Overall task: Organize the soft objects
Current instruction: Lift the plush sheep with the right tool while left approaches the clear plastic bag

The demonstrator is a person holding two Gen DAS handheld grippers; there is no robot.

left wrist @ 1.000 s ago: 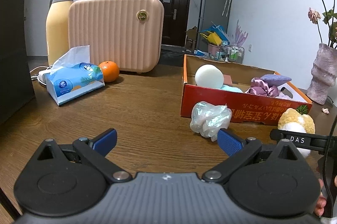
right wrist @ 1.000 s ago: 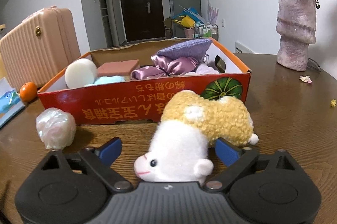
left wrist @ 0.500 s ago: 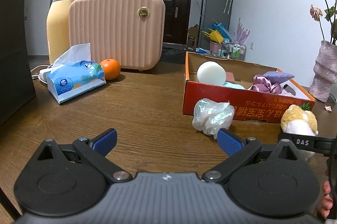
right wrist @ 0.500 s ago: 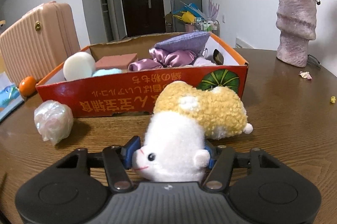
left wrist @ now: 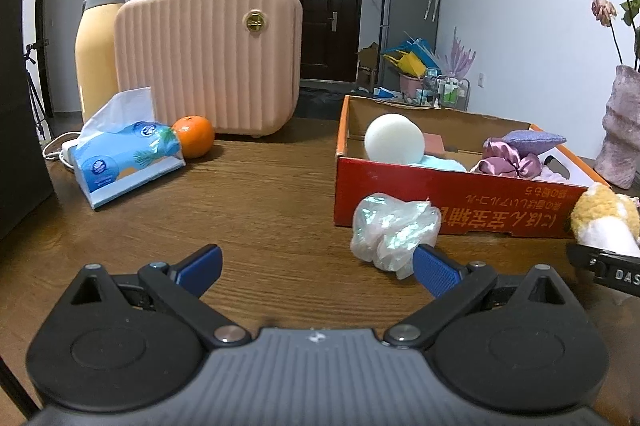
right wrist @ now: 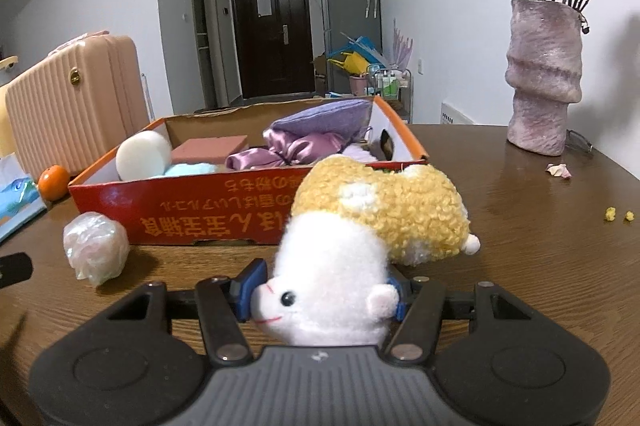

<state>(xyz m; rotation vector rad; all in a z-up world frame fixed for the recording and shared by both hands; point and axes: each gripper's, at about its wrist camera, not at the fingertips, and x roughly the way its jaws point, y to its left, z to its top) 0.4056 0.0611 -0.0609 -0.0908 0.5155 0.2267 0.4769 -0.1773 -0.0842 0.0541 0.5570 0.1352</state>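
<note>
Right tongs (right wrist: 320, 296): clamped on plush toy's (right wrist: 372, 226) white head. Left tongs (left wrist: 316, 266): apart, empty, iridescent wrap bundle (left wrist: 394, 226) beside one finger. Red box (right wrist: 208, 210): on table (left wrist: 248, 210).

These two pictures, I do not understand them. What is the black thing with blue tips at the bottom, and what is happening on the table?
No robot arm is here: a person holds one hand tool in each hand, with a camera on each looking forward along its two fingers. So each picture shows its own gripper at the bottom.

In the left view, the left gripper is open and holds nothing; a crumpled shiny plastic bag lies just ahead of its right tip.

In the right view, the right gripper is shut on a white and yellow plush toy.

On the wooden table stands a red cardboard box already holding soft things. A tissue pack, an orange and a pink case stand further left.
</note>
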